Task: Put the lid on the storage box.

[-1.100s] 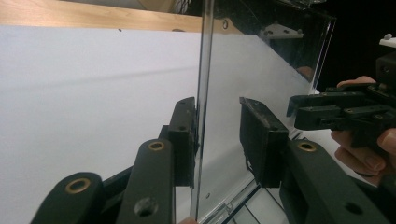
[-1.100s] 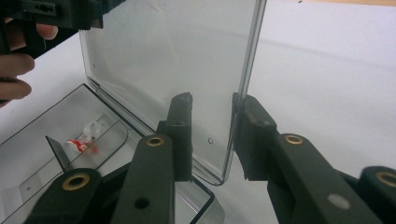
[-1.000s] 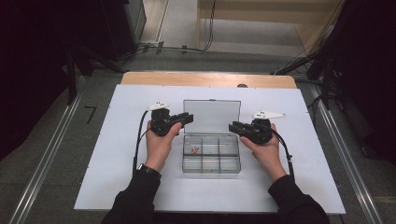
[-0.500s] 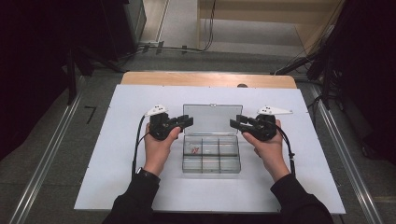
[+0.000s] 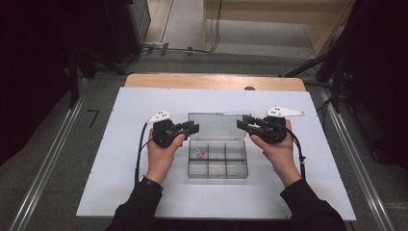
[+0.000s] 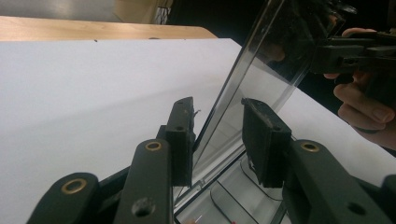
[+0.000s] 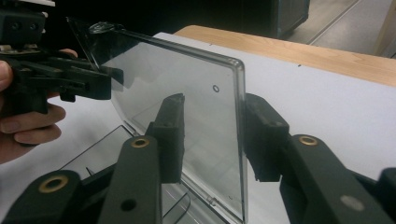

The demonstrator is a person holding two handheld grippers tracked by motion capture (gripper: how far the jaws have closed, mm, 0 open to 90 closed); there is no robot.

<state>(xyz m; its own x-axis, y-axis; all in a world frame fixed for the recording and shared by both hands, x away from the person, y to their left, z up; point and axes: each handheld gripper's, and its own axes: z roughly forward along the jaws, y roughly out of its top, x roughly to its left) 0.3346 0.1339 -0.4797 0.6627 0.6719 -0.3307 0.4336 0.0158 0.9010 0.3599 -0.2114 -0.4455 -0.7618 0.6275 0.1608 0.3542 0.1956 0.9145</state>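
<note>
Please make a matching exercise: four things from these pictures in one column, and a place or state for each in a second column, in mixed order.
1. clear plastic hinged lid
2. small red item
3. white sheet on the table
4. left tool

a. under the clear compartment box
b. raised open
c. in a left compartment
d. jaws either side of the lid's edge

Pairs: 1-b, 2-c, 3-a, 4-d

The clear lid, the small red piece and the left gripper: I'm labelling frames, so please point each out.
clear lid (image 7: 187, 107), right gripper view, middle of its pane.
small red piece (image 5: 200, 154), high view, its middle.
left gripper (image 6: 217, 140), left gripper view, between its fingertips.
</note>
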